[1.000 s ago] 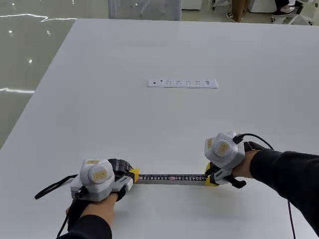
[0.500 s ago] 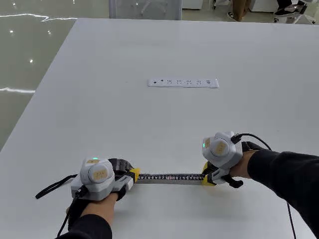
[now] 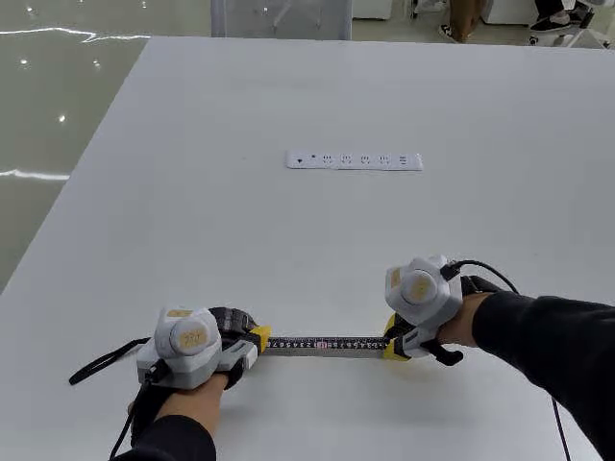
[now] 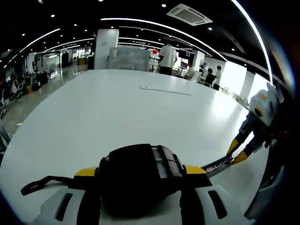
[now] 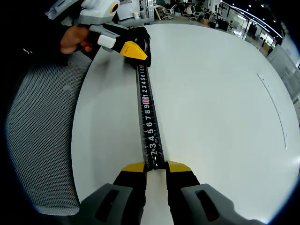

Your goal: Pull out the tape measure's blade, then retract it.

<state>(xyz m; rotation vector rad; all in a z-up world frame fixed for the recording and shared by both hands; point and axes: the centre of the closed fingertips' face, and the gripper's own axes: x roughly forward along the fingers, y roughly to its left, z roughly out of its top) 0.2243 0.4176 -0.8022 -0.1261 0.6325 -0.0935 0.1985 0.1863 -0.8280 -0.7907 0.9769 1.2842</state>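
The left claw clamps the black tape measure near the table's front edge, with bare surface running back to a power strip. The right claw pinches the tip of the blade, where numerals 1–9 read clearly. The drawn span is slightly shorter than a second ago.

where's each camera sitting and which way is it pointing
Head view: on the headset, facing forward and down at the table; sleeves show, the left gripper shut on the case, the right gripper on the blade.
Left gripper view: on the left gripper, facing over the case toward the power strip; its jaws flank the case.
Right gripper view: on the right gripper, facing along the blade toward the case; its jaws pinch the blade; a hand shows.
Shared: each gripper view shows the other gripper and the blade.
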